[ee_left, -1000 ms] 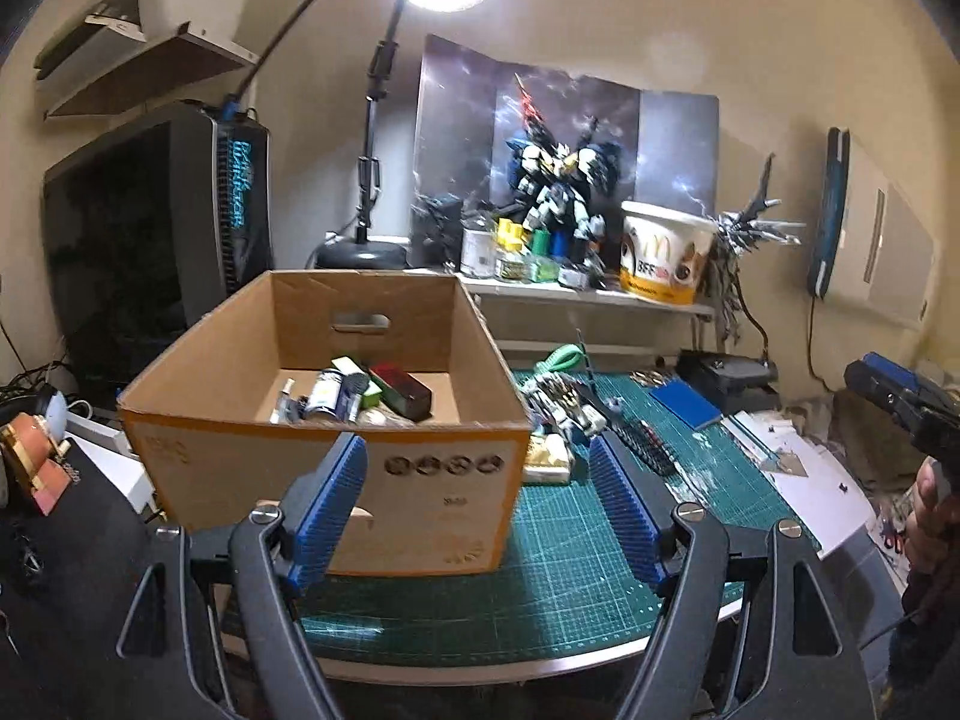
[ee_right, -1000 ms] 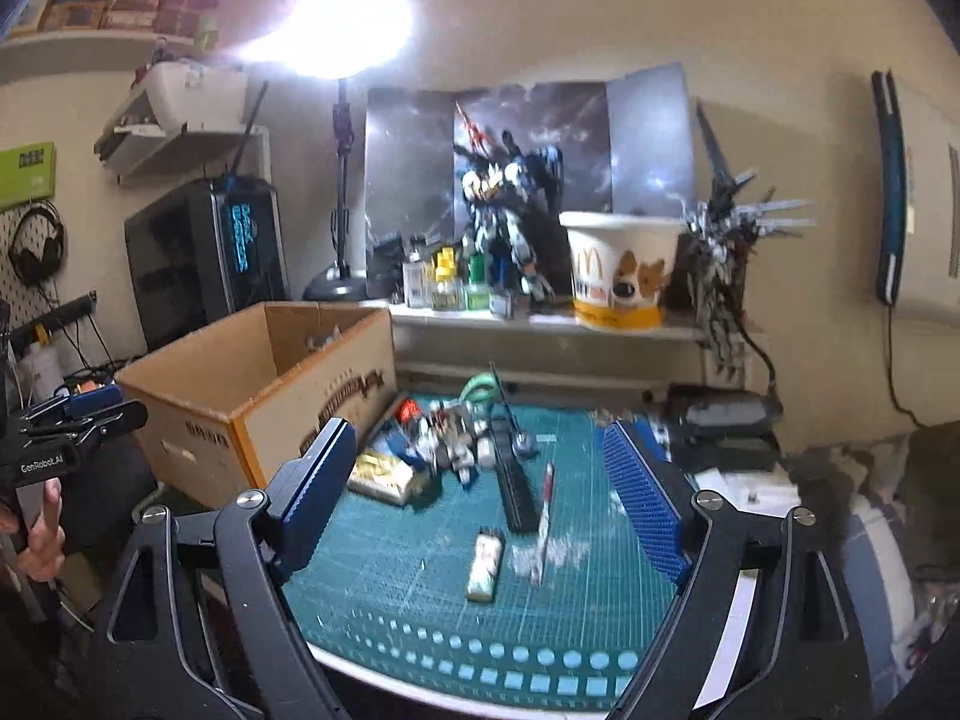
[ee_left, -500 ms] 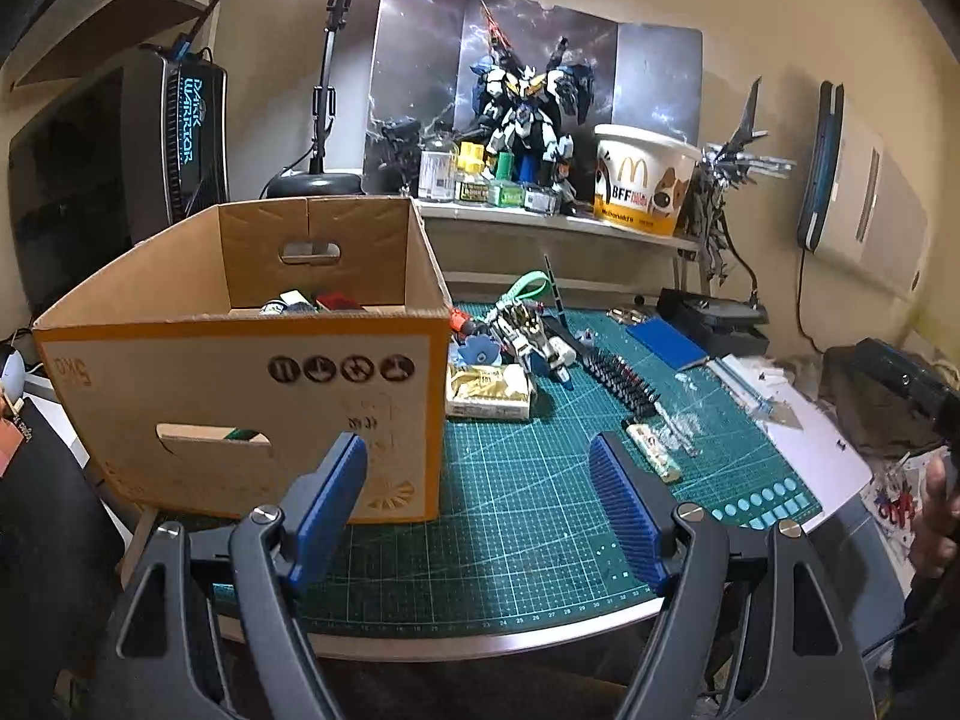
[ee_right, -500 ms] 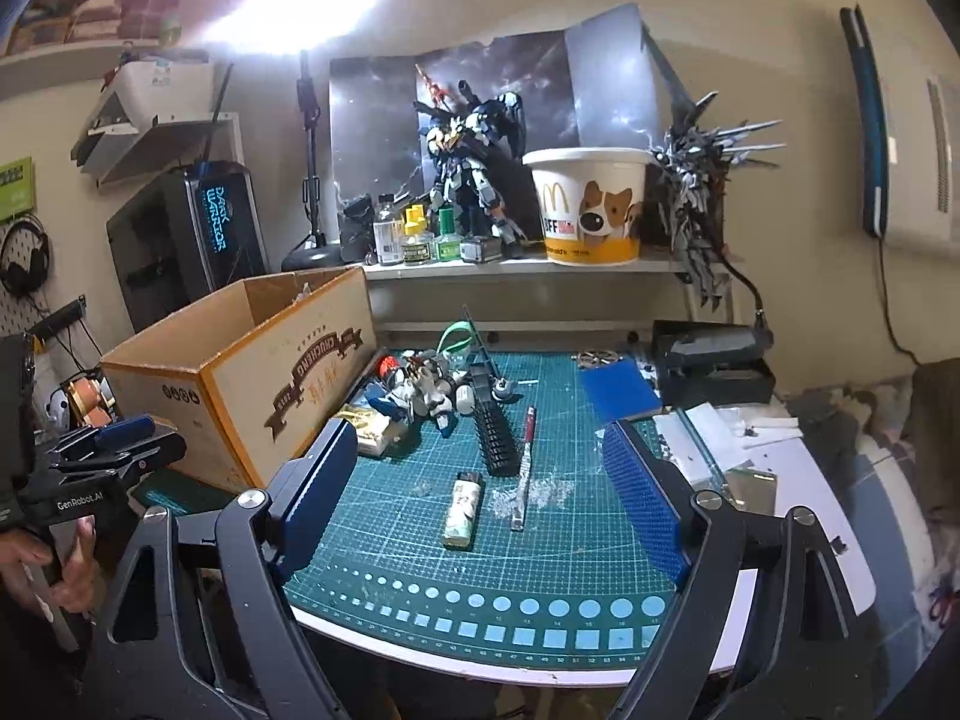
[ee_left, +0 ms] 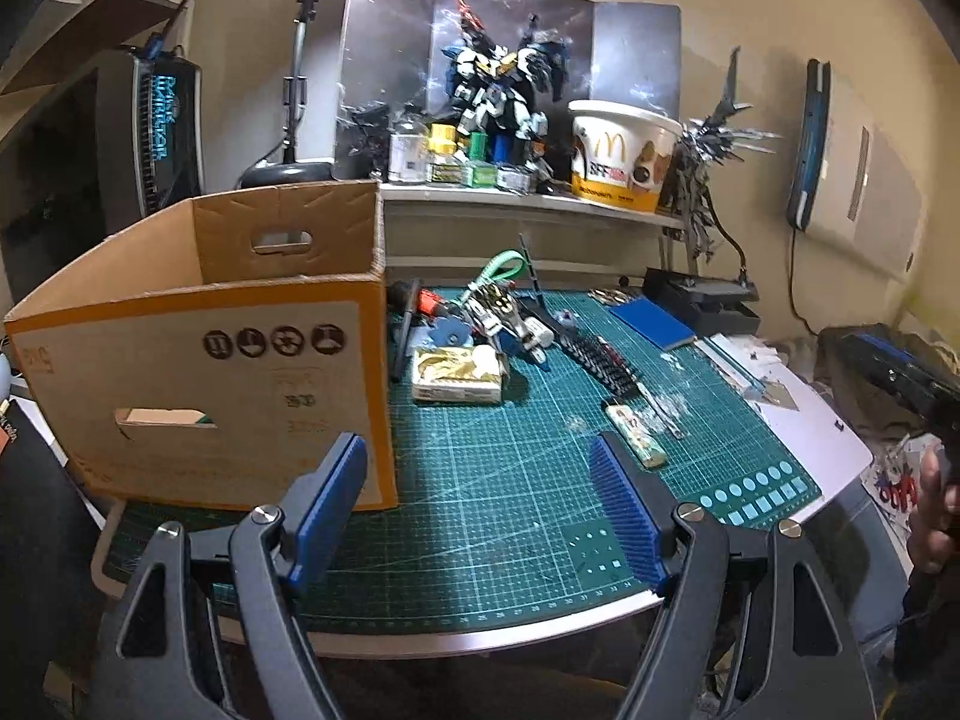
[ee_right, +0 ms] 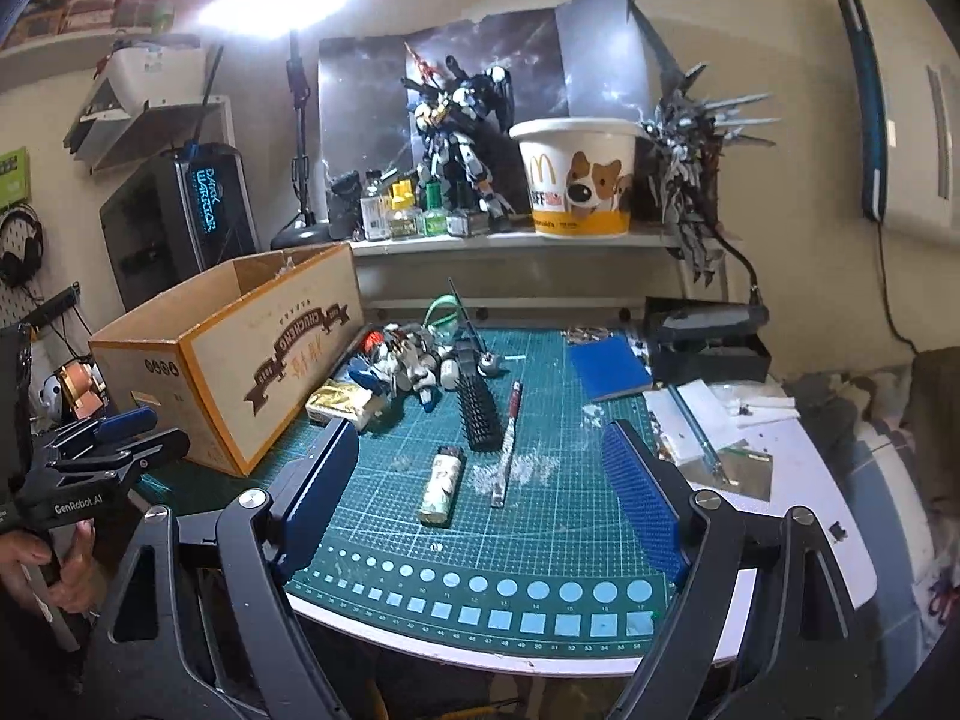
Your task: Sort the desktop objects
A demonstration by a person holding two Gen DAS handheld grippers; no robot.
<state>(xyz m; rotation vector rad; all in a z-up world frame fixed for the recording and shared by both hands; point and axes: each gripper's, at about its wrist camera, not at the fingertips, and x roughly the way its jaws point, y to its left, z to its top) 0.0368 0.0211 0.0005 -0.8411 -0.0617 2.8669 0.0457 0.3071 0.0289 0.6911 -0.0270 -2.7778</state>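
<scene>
Landmark for all positions: the cardboard box standing at the left end of the green cutting mat.

Left gripper: fingers wide apart, nothing between them. It hangs over the near edge of the mat, its left finger in front of the box's near right corner.

Right gripper: fingers likewise wide apart and empty, over the mat's near edge, well to the right of the box. A hand holding the other gripper shows at the left edge of the right wrist view.

Objects lying loose on the mat, all outside the box:
- Gold packet, just beside the box's right wall.
- Toy robot lying on its side, beyond the packet, near the box's far right corner.
- Black comb-like strip, right of the toy.
- Lighter, near the mat's middle, well apart from the box.
- Red-tipped pen, just right of the lighter and strip.
- Blue pad, far right of the box.

The box's contents cannot be seen from either view.
</scene>
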